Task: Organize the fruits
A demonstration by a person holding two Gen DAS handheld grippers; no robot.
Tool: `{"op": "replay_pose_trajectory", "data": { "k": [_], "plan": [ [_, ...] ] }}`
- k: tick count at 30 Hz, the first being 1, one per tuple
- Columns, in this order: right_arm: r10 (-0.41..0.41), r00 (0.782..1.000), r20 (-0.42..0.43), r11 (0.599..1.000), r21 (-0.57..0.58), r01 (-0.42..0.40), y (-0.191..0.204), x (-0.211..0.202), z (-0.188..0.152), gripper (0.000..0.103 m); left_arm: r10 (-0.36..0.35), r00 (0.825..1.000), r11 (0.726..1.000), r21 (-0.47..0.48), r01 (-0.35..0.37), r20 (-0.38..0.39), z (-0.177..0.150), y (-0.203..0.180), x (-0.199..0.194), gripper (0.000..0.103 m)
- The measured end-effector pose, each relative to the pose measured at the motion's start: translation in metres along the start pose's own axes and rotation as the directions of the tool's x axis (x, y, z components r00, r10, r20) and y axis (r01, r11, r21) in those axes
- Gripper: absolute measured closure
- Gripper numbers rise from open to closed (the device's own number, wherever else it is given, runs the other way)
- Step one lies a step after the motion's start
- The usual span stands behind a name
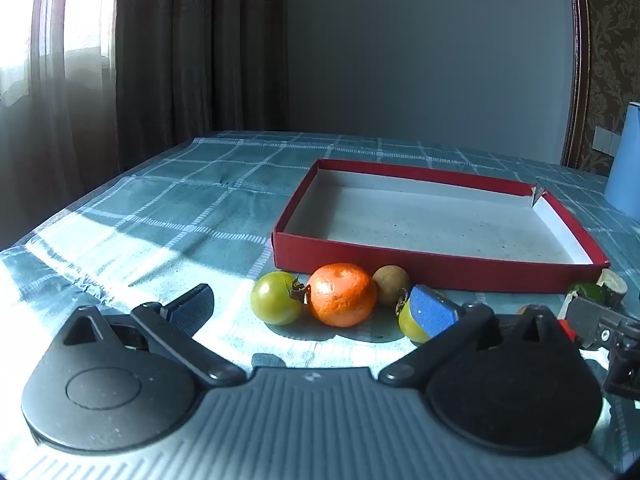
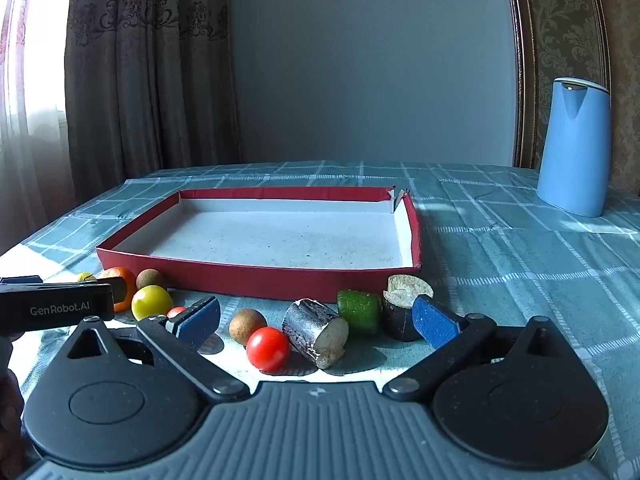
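**Both grippers wide open, fruit lined up in front of the empty box**

Curtained window on the left, grey wall behind, table under a teal checked cloth (image 2: pixel 500 264). Sun falls across the near left part of it.

The red box (image 2: pixel 256 278) sits mid-table, white inside, nothing in it. All the fruit lies on the cloth along its near wall, between the box and my grippers.

Left gripper (image 1: pixel 314 308): jaws spread fully, holding nothing. Straight ahead of it, between the fingers, sit a green tomato (image 1: pixel 276 298) and an orange (image 1: pixel 342 300), touching. A small brown fruit (image 1: pixel 391 285) is just behind the orange; a second green tomato (image 1: pixel 412 326) is half hidden behind the right fingertip.

Right gripper (image 2: pixel 318 322): also fully open and empty. A red tomato (image 2: pixel 267 349) lies just ahead between its fingers, beside a brown round fruit (image 2: pixel 247 326) and a cut dark stalk piece (image 2: pixel 316 332) whose long axis runs diagonally, cut end toward me. A green chunk (image 2: pixel 359 311) sits behind it.

My read: the orange is the left gripper's pick, dead ahead; the red tomato belongs to the right. The box lies directly beyond both.
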State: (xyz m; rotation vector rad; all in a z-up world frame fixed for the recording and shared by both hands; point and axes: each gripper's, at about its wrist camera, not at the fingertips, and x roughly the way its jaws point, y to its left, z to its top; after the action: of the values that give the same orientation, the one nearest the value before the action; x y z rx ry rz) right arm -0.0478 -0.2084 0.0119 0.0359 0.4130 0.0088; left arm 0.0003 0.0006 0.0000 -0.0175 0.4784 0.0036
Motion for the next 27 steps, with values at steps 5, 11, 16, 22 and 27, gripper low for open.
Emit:
{"op": "replay_pose_trajectory", "data": {
  "k": [5, 11, 16, 22, 27],
  "plan": [
    [-0.02, 1.0, 0.007, 1.0, 0.009, 0.02, -0.003, -0.002, -0.005, 0.0, -0.002, 0.999, 1.0, -0.007, 0.002, 0.032, -0.004, 0.004, -0.008, 0.0],
    [-0.024, 1.0, 0.002, 0.999, 0.023, 0.024, -0.003, -0.001, -0.001, 0.0, -0.021, 1.0, 1.0, 0.006, 0.021, 0.014, 0.001, 0.003, -0.003, 0.0],
    [-0.024, 1.0, 0.004, 0.999, 0.033, 0.024, -0.003, -0.002, -0.001, 0.0, -0.025, 1.0, 0.999, 0.023, 0.025, 0.012, 0.002, -0.003, 0.0, 0.0],
    [-0.026, 1.0, 0.003, 0.999, 0.03, 0.026, -0.003, -0.002, -0.001, 0.0, -0.02, 1.0, 0.999, 0.03, 0.02, 0.02, 0.002, -0.005, -0.001, 0.0],
    [-0.027, 1.0, 0.003, 0.999, 0.03, 0.027, -0.003, -0.002, -0.002, 0.0, -0.02, 1.0, 0.999, 0.031, 0.02, 0.018, 0.002, -0.005, -0.002, 0.0]
  ]
}}
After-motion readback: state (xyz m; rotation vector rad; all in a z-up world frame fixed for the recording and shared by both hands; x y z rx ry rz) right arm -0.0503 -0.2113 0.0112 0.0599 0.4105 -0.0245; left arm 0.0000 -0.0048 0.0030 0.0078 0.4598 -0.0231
